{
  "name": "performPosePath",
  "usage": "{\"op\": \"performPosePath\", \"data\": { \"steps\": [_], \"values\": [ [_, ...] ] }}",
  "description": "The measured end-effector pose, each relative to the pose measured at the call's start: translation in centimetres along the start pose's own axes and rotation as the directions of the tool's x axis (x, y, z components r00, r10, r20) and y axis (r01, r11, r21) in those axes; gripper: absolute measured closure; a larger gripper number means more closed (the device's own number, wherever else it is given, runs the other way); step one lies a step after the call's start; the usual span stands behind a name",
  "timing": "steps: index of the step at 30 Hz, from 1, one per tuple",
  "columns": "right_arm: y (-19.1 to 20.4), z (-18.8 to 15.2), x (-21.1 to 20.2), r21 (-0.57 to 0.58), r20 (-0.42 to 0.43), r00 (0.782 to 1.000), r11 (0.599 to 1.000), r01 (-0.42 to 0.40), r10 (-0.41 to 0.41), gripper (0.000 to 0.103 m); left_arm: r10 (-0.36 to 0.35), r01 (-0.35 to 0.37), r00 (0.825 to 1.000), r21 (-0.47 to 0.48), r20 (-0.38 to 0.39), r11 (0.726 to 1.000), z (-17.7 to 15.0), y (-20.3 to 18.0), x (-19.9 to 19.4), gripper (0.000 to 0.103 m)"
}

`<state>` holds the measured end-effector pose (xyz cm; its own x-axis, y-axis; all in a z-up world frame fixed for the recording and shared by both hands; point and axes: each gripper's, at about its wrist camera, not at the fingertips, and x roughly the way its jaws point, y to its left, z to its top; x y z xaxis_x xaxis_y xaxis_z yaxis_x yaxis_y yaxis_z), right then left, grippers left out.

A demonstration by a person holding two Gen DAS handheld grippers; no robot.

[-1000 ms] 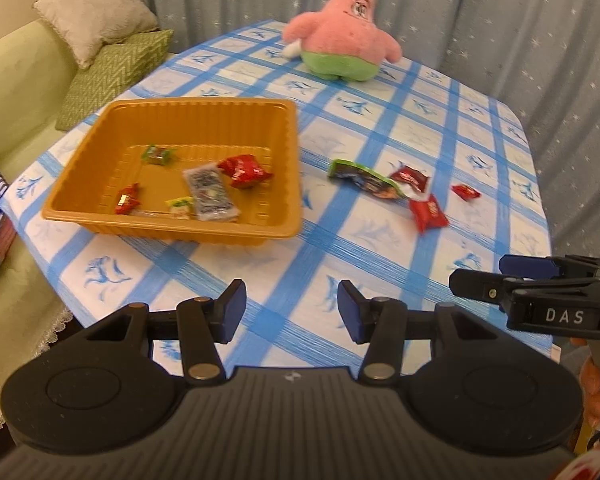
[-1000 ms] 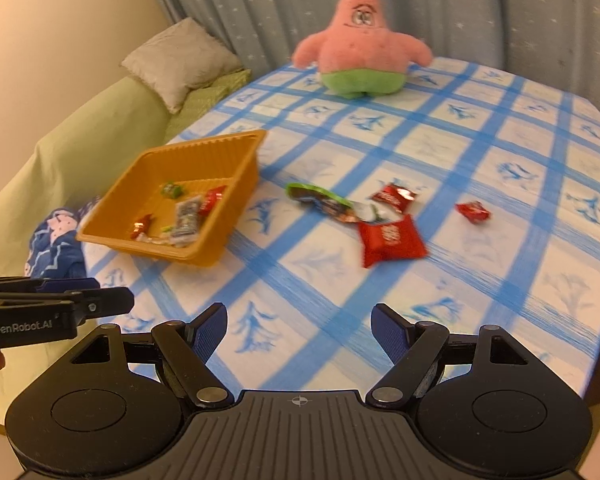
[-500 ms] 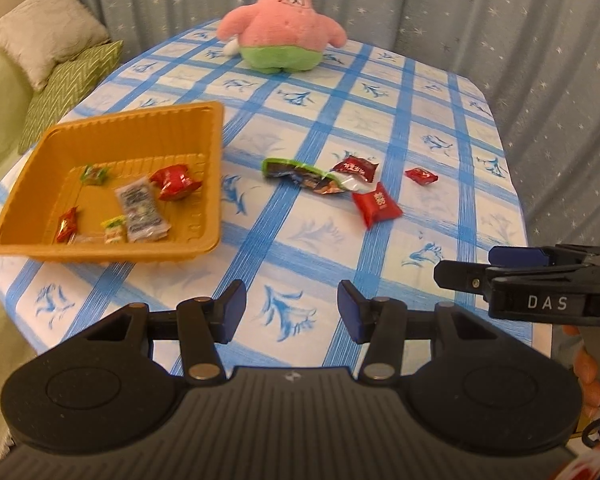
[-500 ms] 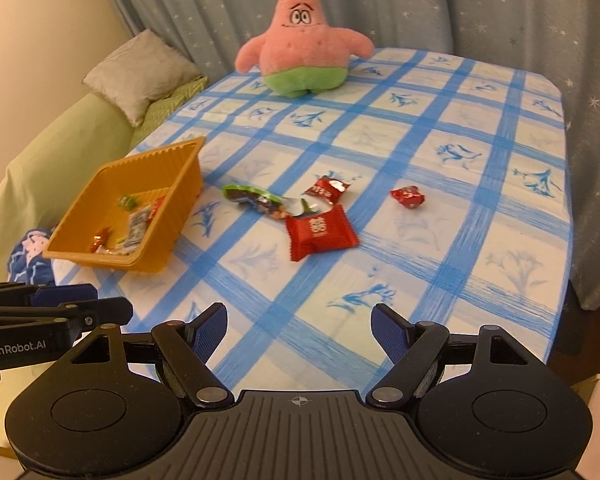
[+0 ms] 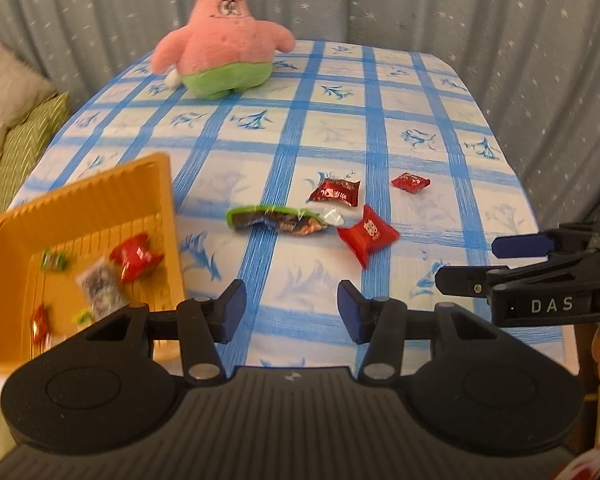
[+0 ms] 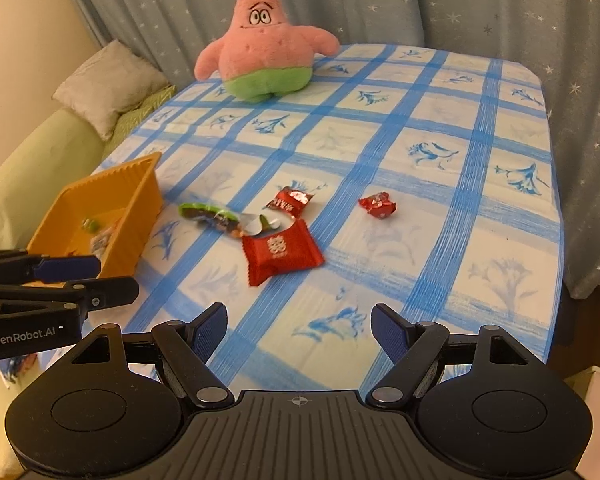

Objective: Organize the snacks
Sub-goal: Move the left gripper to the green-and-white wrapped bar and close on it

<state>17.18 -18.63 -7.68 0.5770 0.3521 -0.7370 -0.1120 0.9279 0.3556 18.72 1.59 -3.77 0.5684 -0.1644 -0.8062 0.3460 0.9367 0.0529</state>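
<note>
Loose snacks lie mid-table on the blue checked cloth: a green-edged wrapper (image 5: 276, 219) (image 6: 212, 216), a flat red packet (image 5: 367, 234) (image 6: 281, 255), a red foil candy (image 5: 335, 193) (image 6: 291, 200) and a small red candy (image 5: 410, 182) (image 6: 377, 205). To their left stands an orange tray (image 5: 100, 196) (image 6: 136, 200) holding several wrapped snacks. My left gripper (image 5: 291, 311) hovers open and empty over the near cloth, just right of the tray. My right gripper (image 6: 299, 332) is open and empty, short of the flat red packet. Each gripper shows from the side in the other's view.
A pink star-shaped plush toy (image 5: 224, 40) (image 6: 264, 52) sits at the table's far side. Grey star-patterned curtains hang behind. A green sofa with cushions (image 6: 108, 80) lies left of the table. The table's right edge (image 6: 556, 216) drops off.
Both grippers swung to the right and sank slightly: the tray slid toward the left edge of each view and the loose snacks came nearer centre. Jaws kept the same width.
</note>
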Motion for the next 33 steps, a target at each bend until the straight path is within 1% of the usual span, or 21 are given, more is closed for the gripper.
{"op": "performPosePath", "data": {
  "steps": [5, 13, 17, 21, 25, 30, 33],
  "values": [
    [0.1, 0.7, 1.8, -0.004, -0.006, 1.0, 1.0, 0.013, -0.013, 0.024, -0.006, 0.007, 1.0, 0.059, -0.017, 0.998, 1.2, 0.6, 2.1, 0.056],
    [0.9, 1.6, 5.4, -0.026, -0.028, 1.0, 1.0, 0.01, -0.011, 0.024, -0.015, 0.019, 0.999, 0.104, -0.041, 0.994, 2.4, 1.8, 4.5, 0.056],
    [1.9, 2.1, 7.3, -0.062, -0.04, 0.999, 0.998, 0.003, -0.006, 0.024, -0.015, 0.021, 0.999, 0.129, -0.05, 0.991, 2.8, 2.2, 5.4, 0.056],
    [2.7, 2.3, 9.0, -0.123, -0.041, 0.998, 0.991, 0.044, -0.049, 0.024, -0.019, 0.027, 0.998, 0.151, -0.056, 0.988, 3.3, 2.5, 6.0, 0.056],
    [2.5, 2.4, 9.7, -0.152, -0.033, 0.996, 0.985, 0.079, -0.084, 0.024, -0.022, 0.032, 0.998, 0.192, -0.053, 0.981, 3.8, 2.4, 6.8, 0.055],
    [0.9, 2.7, 9.7, -0.128, -0.031, 0.993, 0.986, 0.108, -0.113, 0.024, -0.023, 0.036, 0.998, 0.25, -0.056, 0.968, 4.2, 2.0, 8.0, 0.055],
    [-0.4, 2.9, 9.3, -0.098, -0.036, 0.989, 0.985, 0.141, -0.145, 0.024, -0.016, 0.031, 0.999, 0.299, -0.052, 0.954, 4.4, 1.5, 8.7, 0.055]
  ]
}}
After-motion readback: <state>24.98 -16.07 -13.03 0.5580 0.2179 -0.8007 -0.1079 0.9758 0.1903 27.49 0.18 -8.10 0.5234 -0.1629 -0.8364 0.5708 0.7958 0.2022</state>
